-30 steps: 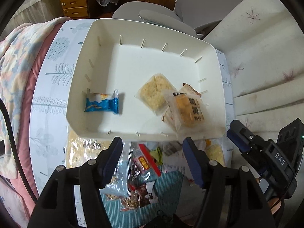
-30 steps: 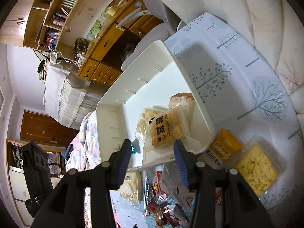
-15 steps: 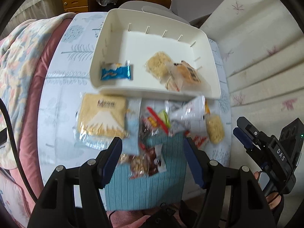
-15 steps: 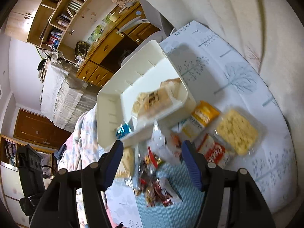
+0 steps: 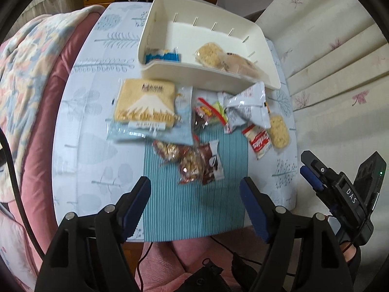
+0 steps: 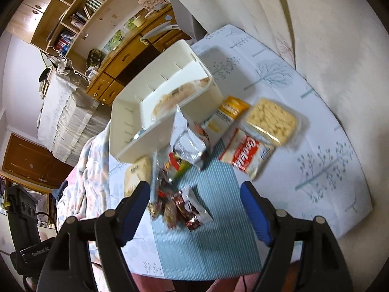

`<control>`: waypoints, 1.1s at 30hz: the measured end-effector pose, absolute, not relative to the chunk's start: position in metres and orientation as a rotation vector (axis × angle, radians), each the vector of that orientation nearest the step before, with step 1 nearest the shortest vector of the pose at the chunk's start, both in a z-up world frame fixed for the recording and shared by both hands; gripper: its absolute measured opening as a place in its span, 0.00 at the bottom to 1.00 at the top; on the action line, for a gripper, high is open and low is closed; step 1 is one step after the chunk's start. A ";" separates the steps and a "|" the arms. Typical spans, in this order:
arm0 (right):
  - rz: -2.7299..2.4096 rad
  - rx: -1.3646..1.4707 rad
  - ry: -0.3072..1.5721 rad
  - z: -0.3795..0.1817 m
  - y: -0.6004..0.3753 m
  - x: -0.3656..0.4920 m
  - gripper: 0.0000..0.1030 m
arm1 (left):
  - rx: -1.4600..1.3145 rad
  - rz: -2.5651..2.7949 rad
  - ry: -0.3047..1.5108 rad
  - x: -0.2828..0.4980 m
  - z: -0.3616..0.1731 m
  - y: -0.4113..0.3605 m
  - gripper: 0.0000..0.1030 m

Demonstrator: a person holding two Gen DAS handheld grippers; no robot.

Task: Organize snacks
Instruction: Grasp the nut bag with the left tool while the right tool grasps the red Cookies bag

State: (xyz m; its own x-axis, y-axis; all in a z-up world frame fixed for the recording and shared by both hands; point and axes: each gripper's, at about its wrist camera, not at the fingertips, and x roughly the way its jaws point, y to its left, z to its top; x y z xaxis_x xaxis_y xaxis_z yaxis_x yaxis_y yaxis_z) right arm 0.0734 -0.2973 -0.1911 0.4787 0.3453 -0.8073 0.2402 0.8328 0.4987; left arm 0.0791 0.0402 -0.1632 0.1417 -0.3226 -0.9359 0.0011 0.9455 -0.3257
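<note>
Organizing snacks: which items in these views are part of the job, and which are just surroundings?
Part of the job:
white bin
blue packet in the bin
Mount Fuji cracker pack
silver bag
red-and-white cookie pack
clear pack of yellow biscuits

Surroundings:
striped teal mat
floral blanket
bookshelf

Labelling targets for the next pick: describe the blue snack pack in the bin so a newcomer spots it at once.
Find the white bin at the far end of the tree-print tablecloth. Inside it, against the left wall, lies the small blue snack pack, apart from the pale clear-wrapped cakes on the right. It is the only blue item in the bin.
</note>
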 end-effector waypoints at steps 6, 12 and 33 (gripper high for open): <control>0.030 0.548 1.115 -0.203 -0.294 0.061 0.75 | -0.297 -0.237 1.451 0.062 -0.182 0.040 0.73; 0.028 0.436 1.150 -0.221 -0.295 0.066 0.75 | -0.353 -0.251 1.455 0.056 -0.205 0.035 0.73; 0.273 0.041 1.135 -0.273 -0.307 0.113 0.75 | -0.368 -0.037 1.481 0.084 -0.286 0.008 0.73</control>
